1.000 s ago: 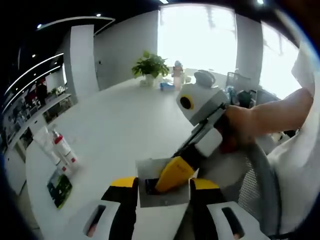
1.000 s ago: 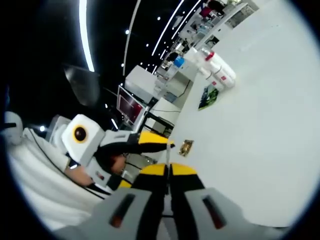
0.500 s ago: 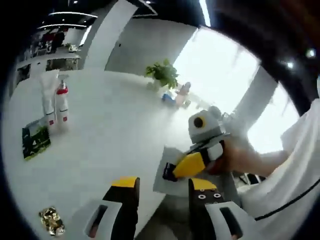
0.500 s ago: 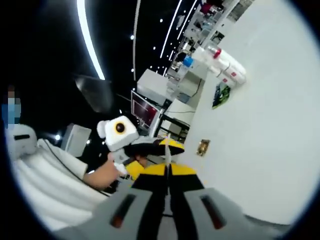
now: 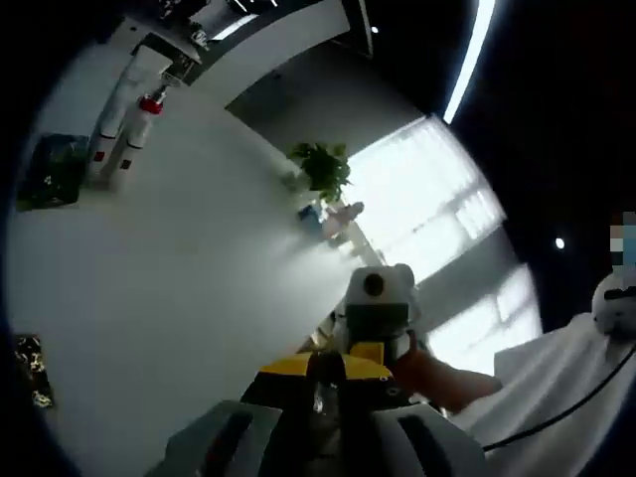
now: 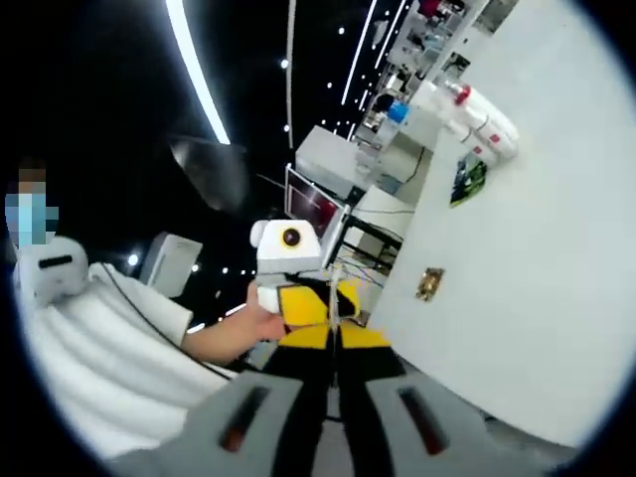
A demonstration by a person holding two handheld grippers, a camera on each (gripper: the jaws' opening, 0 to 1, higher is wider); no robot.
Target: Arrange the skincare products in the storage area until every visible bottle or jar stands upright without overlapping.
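Observation:
A white tube and a red-capped white bottle (image 5: 127,127) stand side by side at the far end of the white table (image 5: 179,278); they are also in the right gripper view (image 6: 479,117). A green packet (image 5: 48,171) lies flat beside them, and a small gold item (image 5: 30,368) lies nearer the table's edge. Off the table's edge, my right gripper (image 6: 336,333) is shut on a thin white sheet (image 6: 336,286) seen edge-on. My left gripper (image 5: 320,370) faces it, its jaws closed on the same sheet. The two grippers meet tip to tip.
A potted plant (image 5: 320,164) and small coloured items (image 5: 333,214) stand at the table's window end. A desk with a monitor (image 6: 313,204) and lit shelves (image 6: 437,30) lie beyond the table. A person in white (image 6: 89,338) holds both grippers.
My left gripper's jaws have gone from open to shut around the sheet held by the right gripper. Both views have rolled with the hands; the products on the table have not moved.

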